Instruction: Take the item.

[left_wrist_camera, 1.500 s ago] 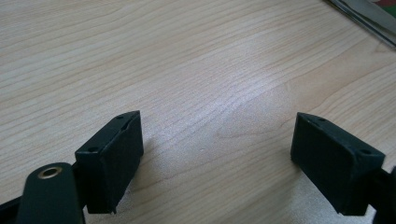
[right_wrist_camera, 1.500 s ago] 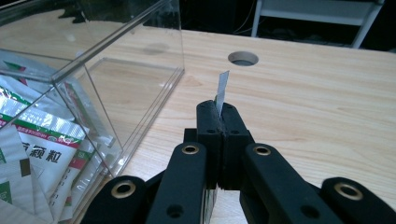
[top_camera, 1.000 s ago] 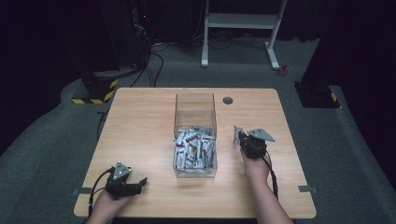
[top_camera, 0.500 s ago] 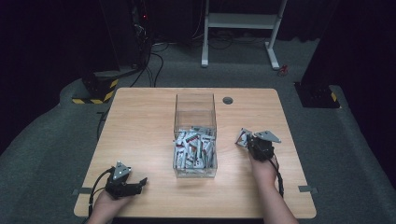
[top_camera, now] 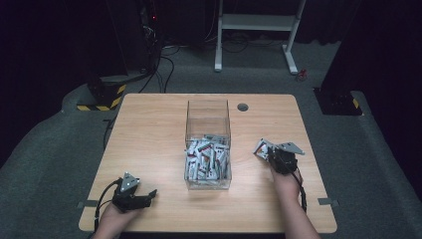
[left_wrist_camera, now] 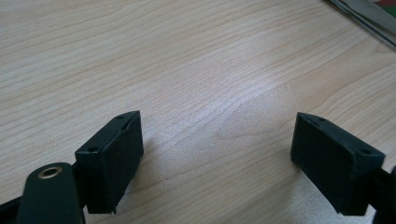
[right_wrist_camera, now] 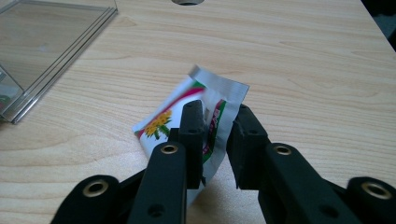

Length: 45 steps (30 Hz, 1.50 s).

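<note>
Wooden surface (top_camera: 149, 129): clear box (top_camera: 208, 144) of sachets; right gripper (right_wrist_camera: 217, 122) clamps sachet (right_wrist_camera: 187, 114); left gripper (left_wrist_camera: 217, 154) spread, empty.

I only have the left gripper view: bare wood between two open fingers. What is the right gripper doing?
Observer: The right gripper is shut on a small white foil sachet with a yellow flower print, over the light wooden table.
Operator: Where did that sachet likely come from?
Observer: A clear plastic box stands mid-table, to the left of the right gripper, with a pile of similar sachets in its near half.
Operator: And where does my left gripper sit relative to it?
Observer: The left gripper rests near the table's near-left corner, apart from the box, fingers pointing roughly toward its near side.
</note>
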Available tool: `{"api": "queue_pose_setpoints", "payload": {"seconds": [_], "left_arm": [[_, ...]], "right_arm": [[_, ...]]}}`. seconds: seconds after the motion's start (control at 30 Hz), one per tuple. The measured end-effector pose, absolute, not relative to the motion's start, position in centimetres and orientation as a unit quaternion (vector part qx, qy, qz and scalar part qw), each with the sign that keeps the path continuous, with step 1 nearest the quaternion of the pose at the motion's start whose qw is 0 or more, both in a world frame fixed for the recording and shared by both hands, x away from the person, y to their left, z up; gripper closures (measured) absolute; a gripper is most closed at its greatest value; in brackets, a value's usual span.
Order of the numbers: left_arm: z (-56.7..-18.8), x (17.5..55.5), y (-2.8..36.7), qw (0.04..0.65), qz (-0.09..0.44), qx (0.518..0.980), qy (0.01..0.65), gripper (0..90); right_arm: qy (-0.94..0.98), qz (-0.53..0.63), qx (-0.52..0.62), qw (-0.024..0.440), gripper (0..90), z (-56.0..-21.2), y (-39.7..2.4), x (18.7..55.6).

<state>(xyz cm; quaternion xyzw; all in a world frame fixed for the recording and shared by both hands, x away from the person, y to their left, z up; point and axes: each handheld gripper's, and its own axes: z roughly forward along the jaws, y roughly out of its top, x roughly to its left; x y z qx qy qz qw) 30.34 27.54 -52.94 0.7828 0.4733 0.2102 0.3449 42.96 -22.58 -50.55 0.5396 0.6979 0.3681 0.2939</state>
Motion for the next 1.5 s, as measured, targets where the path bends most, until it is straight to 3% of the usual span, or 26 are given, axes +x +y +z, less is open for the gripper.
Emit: {"api": "queue_pose_setpoints", "payload": {"seconds": [0.7,1.1,1.5], "left_arm": [[-52.9,30.3,27.5,0.345,0.210,0.783,0.474,17.2],[-52.9,30.3,27.5,0.345,0.211,0.783,0.474,17.3],[-52.9,30.3,27.5,0.345,0.211,0.783,0.474,17.2]], "right_arm": [[0.689,0.373,0.544,0.301,58.7,-49.5,-23.2,42.6],[0.688,0.395,0.529,0.299,41.4,-48.2,-22.3,41.5],[0.698,0.414,0.512,0.282,34.2,-47.3,-20.2,39.1]]}}
